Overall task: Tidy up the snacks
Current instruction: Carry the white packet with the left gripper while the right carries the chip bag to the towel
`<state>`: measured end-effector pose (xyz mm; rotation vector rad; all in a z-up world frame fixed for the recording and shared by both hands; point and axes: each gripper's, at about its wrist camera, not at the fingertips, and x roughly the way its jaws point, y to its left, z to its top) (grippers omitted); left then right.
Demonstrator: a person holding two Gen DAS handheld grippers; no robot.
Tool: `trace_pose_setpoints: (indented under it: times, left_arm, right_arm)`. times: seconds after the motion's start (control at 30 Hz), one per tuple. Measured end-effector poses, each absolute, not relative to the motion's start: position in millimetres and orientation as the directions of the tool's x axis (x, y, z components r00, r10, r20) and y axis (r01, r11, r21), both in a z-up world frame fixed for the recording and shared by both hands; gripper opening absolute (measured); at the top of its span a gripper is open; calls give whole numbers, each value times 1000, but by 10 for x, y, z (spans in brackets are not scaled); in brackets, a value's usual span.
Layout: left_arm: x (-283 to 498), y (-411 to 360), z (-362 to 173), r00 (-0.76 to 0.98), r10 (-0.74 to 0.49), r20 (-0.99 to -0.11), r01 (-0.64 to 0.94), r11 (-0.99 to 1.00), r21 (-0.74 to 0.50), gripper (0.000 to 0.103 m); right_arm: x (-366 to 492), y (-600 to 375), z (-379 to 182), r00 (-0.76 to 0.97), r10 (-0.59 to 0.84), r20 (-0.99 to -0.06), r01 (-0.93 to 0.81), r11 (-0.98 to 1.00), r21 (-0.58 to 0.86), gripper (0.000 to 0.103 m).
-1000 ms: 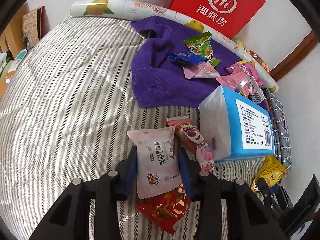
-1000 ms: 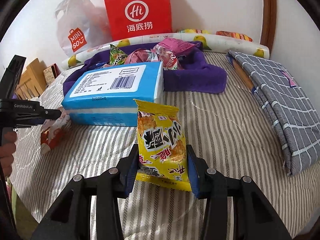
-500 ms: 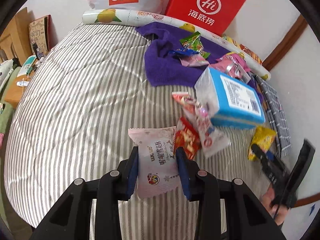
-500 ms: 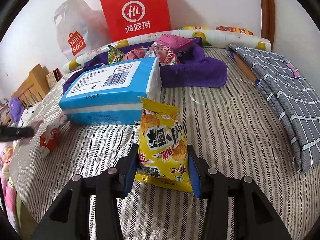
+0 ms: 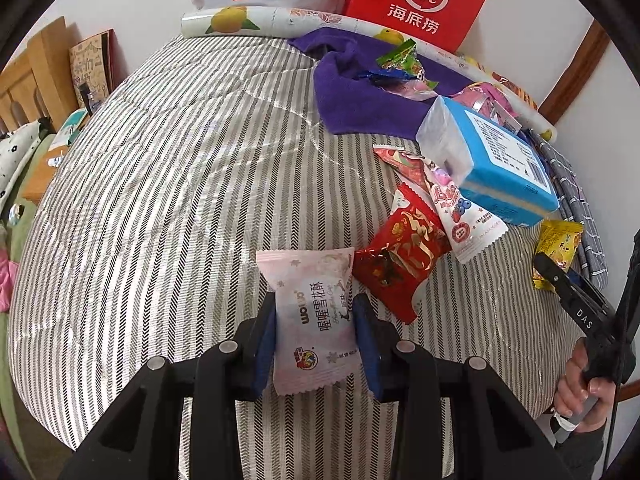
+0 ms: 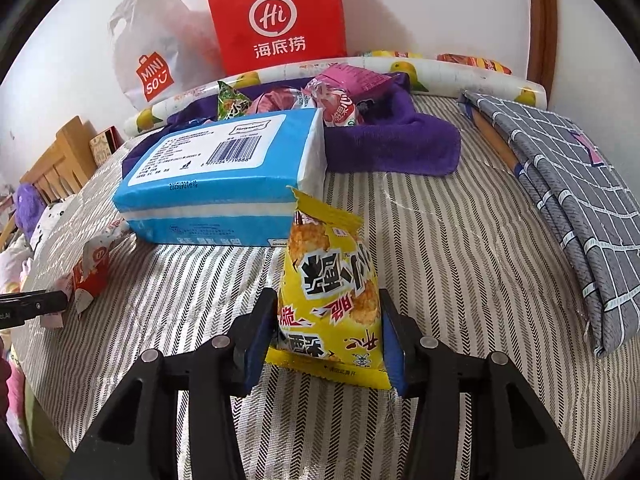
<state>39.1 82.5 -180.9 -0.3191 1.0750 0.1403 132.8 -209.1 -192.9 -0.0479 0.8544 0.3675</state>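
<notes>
Right now the left gripper point(image 5: 315, 322) is clamped on a pale pink snack packet point(image 5: 314, 316), squeezing its middle between the blue pads, with the packet's top edge sticking out ahead of the fingertips over the striped bed point(image 5: 160, 184). Just ahead and to the right of that gripper lie a red foil packet point(image 5: 400, 258) and a white strawberry packet point(image 5: 456, 208), with a blue tissue pack point(image 5: 500, 164) beyond them and a purple towel point(image 5: 360, 96) carrying more snacks further off.

The right gripper point(image 6: 327, 334) has a yellow snack bag point(image 6: 332, 292) between its pads; its jaws have just been opening, and the bag looks barely pinched, bottom corner sagging toward the bed. I can't tell for sure that the left pad touches it.

To do this well, I'd judge each packet should travel low and be let go only once it rests on the pile it belongs to. The pink one is light and slippery-looking, so a steady squeeze on its middle matters; the yellow bag should settle flat before the right gripper pulls back.
</notes>
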Motion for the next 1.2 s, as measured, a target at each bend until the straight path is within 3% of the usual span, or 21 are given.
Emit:
trace_pose_setpoints:
  times: [0.2,0.53,0.8,0.97,1.2]
  left_arm:
    - [387,912,-1789,476,-104,-873,-266,930,-255,34]
    - [431,882,-1526,508,-85,-857,-223,948,-226,34]
    - [666,839,-1276,544,-114,-832,-187,949,-252,34]
    - [956,794,-1029,577,-123,-807,-156,954,-257,34]
    - [1413,823,-789,623,-126,-772,-136,955,-265,34]
  right_arm:
    - [1324,-2106,-1922,600,305,-739,-335,935,114,48]
    - [1150,-2081,-1796,634,290,-717,-345,936,73,43]
    - [1164,-2047,-1210,678,321,-661,-368,927,74,43]
    - [1411,-2038,-843,681,372,-631,-374,917,137,43]
    - [1875,-1936,-557,713,358,-603,-368,923,113,43]
